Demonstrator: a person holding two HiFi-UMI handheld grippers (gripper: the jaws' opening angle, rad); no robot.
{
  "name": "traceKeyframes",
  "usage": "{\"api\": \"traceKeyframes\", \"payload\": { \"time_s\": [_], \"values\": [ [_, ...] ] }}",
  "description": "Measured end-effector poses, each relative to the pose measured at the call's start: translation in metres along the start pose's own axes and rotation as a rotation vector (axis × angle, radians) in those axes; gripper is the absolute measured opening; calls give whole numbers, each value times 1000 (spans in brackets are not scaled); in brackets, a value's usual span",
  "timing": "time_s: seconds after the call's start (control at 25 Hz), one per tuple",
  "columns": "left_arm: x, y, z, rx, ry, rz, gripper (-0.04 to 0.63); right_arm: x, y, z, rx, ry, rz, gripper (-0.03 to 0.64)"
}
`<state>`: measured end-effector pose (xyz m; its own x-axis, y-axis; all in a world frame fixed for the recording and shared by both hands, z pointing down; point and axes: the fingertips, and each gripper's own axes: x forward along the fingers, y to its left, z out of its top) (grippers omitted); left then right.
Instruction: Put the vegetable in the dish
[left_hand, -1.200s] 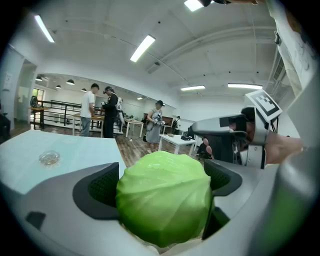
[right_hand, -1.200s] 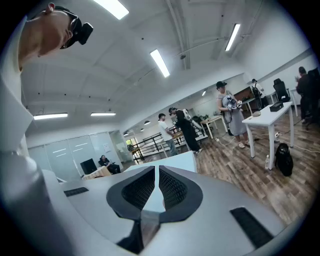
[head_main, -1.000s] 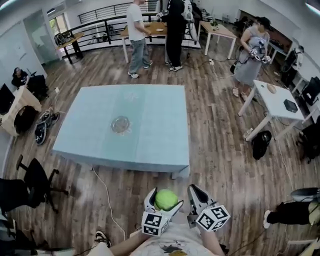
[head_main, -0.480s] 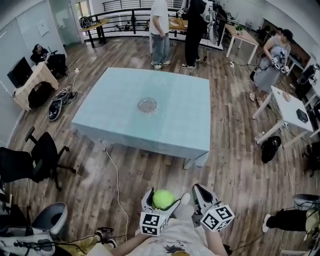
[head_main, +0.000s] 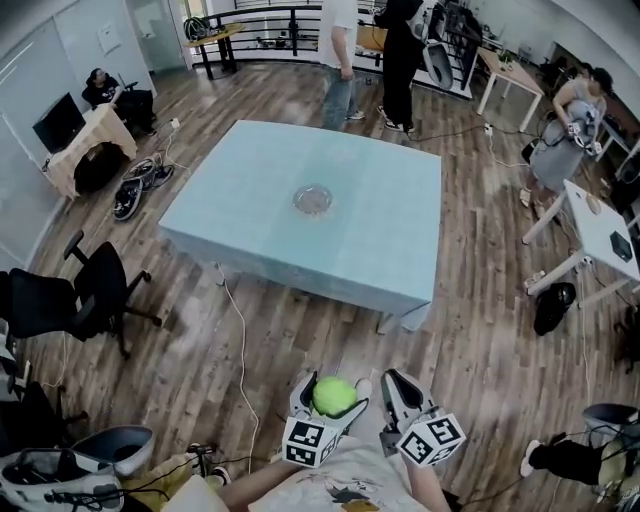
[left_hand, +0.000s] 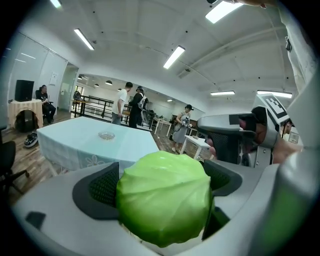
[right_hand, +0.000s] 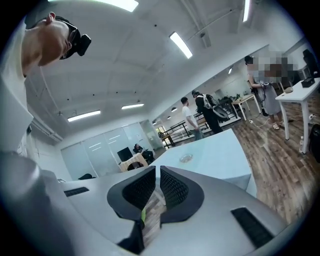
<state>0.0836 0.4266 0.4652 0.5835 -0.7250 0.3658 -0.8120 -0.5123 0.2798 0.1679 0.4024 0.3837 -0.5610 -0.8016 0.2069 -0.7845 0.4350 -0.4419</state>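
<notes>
A round green cabbage is clamped in my left gripper, held close to my body over the wooden floor; it fills the left gripper view between the dark pads. My right gripper sits just to its right, jaws shut with nothing between them. A small clear glass dish rests near the middle of the light blue table, well ahead of both grippers. The dish also shows small and distant in both gripper views.
A cable runs across the floor from the table's near edge. A black office chair stands at the left. Two people stand beyond the table's far side, another person is by a white desk at the right.
The view has shifted: the table and dish now lie further right and a little higher in the head view. Both grippers hold the same pose, cabbage still gripped.
</notes>
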Motion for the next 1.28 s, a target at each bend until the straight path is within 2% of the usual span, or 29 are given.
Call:
{"api": "traceKeyframes", "payload": {
  "time_s": [0.12,0.28,0.48,0.72,1.04,1.28],
  "values": [
    [16,-8,7,-10,13,14,537,11,-9,12,-16,11,55,32],
    [44,-18,30,6,-1,49,537,21,-24,50,-34,-21,122,32],
    [78,-10,77,37,-85,113,537,37,-63,75,-56,-17,130,32],
    [116,-20,95,62,-105,108,537,58,-94,101,-44,-46,165,32],
    [135,-2,96,3,-114,217,537,87,-124,104,15,-2,244,32],
    [143,25,104,-40,-110,255,537,111,-138,106,49,24,237,32]
  ]
}}
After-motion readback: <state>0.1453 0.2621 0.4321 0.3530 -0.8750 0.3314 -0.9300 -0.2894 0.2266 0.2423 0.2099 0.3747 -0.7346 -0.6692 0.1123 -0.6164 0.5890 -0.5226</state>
